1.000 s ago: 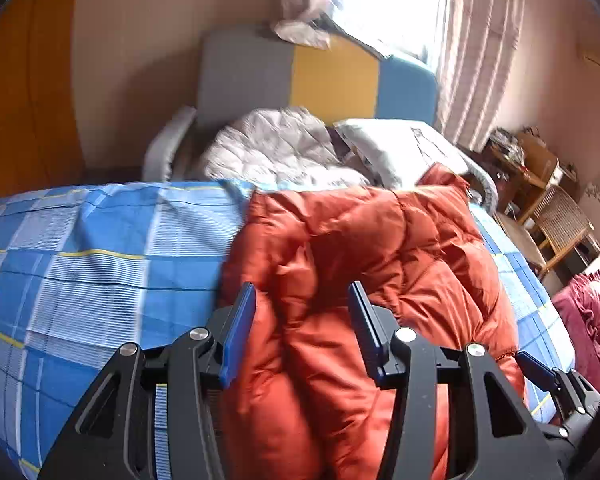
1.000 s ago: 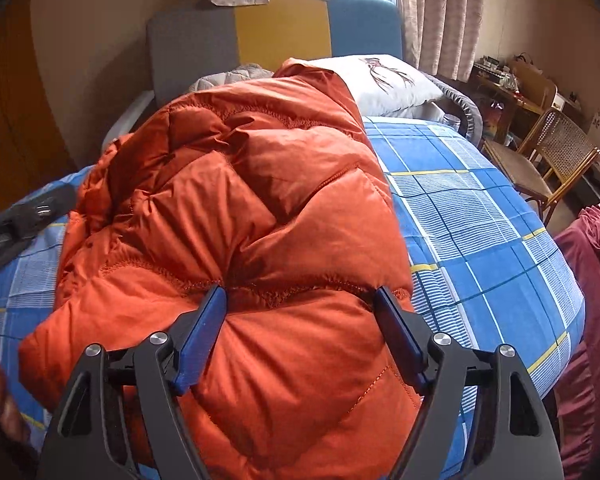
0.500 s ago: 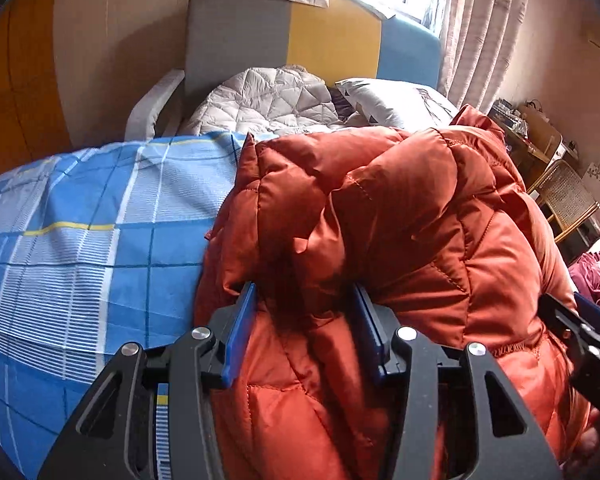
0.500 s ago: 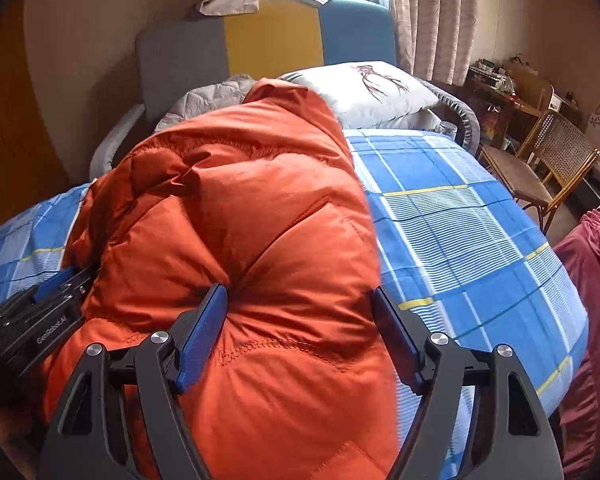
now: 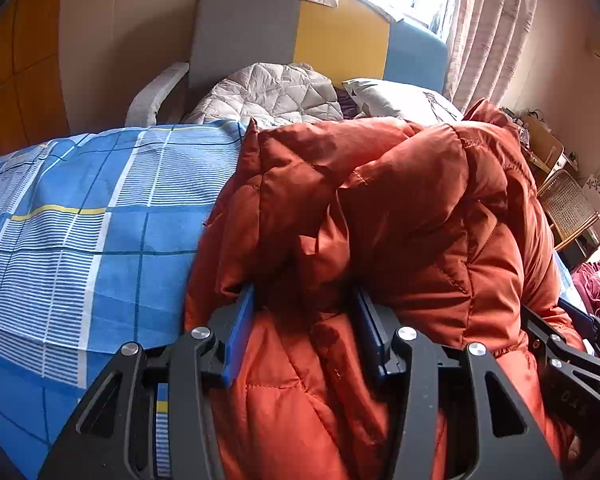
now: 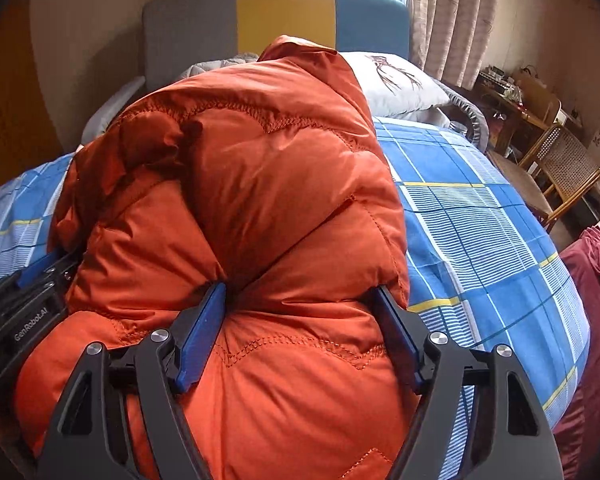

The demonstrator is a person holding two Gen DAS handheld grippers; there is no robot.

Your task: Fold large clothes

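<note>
Right wrist view: the right hand-held gripper (image 6: 300,332) is clenching the orange down jacket (image 6: 260,184), as is the left hand-held gripper (image 5: 306,330); the jacket is bulging ahead over the bed (image 6: 480,220), stretching toward the headboard.

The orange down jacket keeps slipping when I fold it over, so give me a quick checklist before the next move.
1. Left gripper pinches jacket fabric: ok.
2. Right gripper pinches a thick bunch: ok.
3. Orange down jacket lifted into a hump, near edge raised: ok.
4. Plaid bedsheet bare to the right for landing: ok.
5. Sleeves tucked inside: cannot tell.
6. Pillow apart from the jacket: cannot tell.
</note>
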